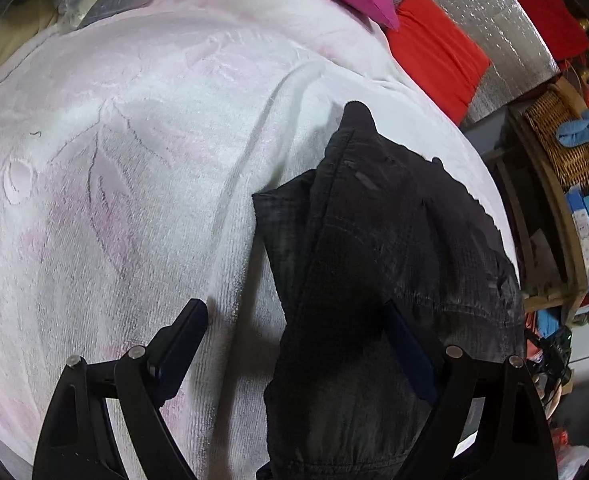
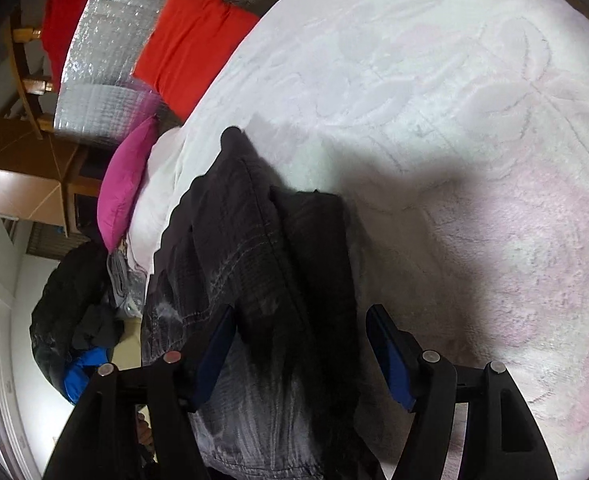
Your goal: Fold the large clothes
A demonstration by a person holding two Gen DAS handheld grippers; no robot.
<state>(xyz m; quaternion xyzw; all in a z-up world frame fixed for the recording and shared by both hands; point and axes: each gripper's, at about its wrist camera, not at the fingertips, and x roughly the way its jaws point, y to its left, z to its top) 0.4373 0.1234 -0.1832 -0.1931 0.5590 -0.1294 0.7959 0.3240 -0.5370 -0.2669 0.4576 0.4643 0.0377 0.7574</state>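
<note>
A: Left wrist view, item one: your left gripper (image 1: 298, 322). Pose?

B: Tilted steeply down at the white blanket (image 1: 134, 160), jaws spread wide, gripping nothing. The left finger (image 1: 186, 340) stands over bare blanket.

A: Item two, the dark jeans (image 1: 374, 260)?

B: Folded into a long bundle, lying ahead of the claw and running back between the jaws toward its right side. The right finger (image 1: 410, 356) lies against the denim or over it; you cannot tell which.

A: Right wrist view, item one: your right gripper (image 2: 300, 332).

B: Angled down, jaws parted, pads not pressing the cloth.

A: The jeans there?

B: The dark jeans (image 2: 278, 264) fill the gap between the jaws and stretch ahead. The left finger (image 2: 214, 352) lies at their edge; the right finger (image 2: 390, 356) stands clear of them, over the blanket (image 2: 454, 120).
</note>
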